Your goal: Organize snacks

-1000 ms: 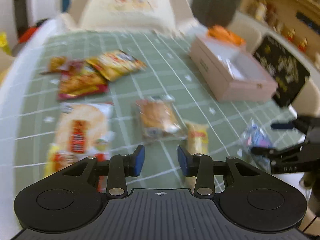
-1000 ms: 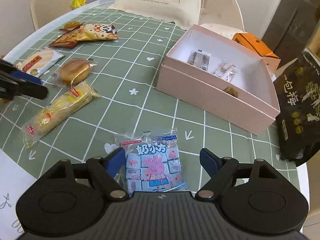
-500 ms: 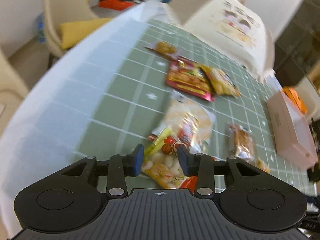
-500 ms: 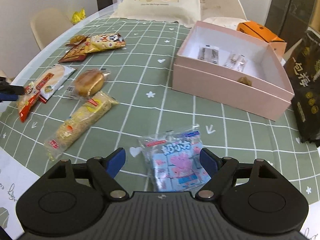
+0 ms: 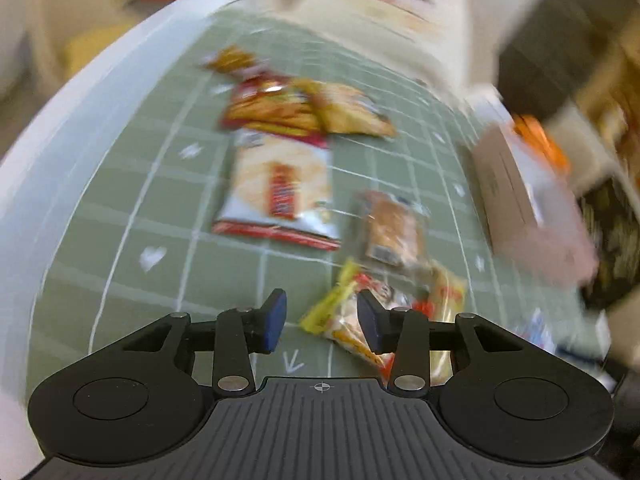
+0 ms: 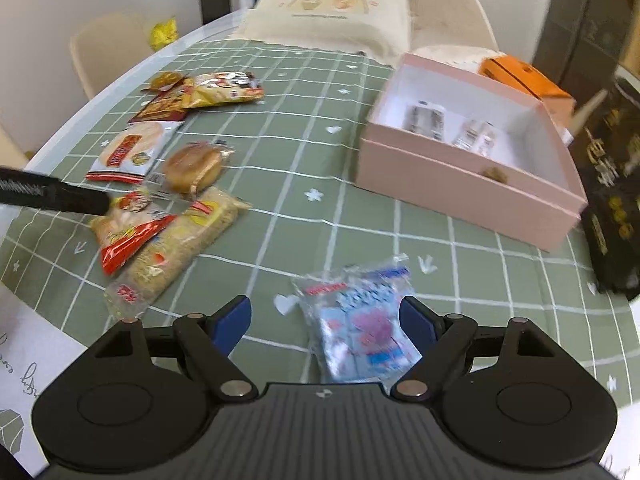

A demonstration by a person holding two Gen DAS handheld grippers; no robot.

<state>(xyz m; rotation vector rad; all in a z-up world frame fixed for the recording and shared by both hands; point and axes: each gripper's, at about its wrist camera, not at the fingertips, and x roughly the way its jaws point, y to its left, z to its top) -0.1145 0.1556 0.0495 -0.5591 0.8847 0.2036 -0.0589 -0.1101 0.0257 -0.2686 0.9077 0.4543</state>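
The left gripper (image 5: pixel 320 320) is held low over the green checked desk (image 5: pixel 160 216), pointing along the row of snacks. Its fingers (image 5: pixel 272 316) stand apart, and a yellow-and-red snack packet (image 5: pixel 344 320) lies by the right finger; the blur leaves it unclear whether that finger touches the packet. Beyond it lie a wrapped bun (image 5: pixel 394 228), a rice cracker pack (image 5: pixel 280 192) and a red snack bag (image 5: pixel 272 110).

The right gripper (image 6: pixel 326 320) hovers low above a blue Peppa Pig candy bag (image 6: pixel 360 320), fingers spread wide on either side of it and clear of it. Only this view looks into the open pink box (image 6: pixel 460 184), where two small clear packets (image 6: pixel 426 120) and a brown sweet (image 6: pixel 496 174) lie. It also shows the long wafer pack (image 6: pixel 180 248) partly under the yellow-and-red packet, the left gripper's black finger entering from the left edge, an orange box (image 6: pixel 524 80) behind the pink box, and a black plum bag (image 6: pixel 612 200) at the right edge.
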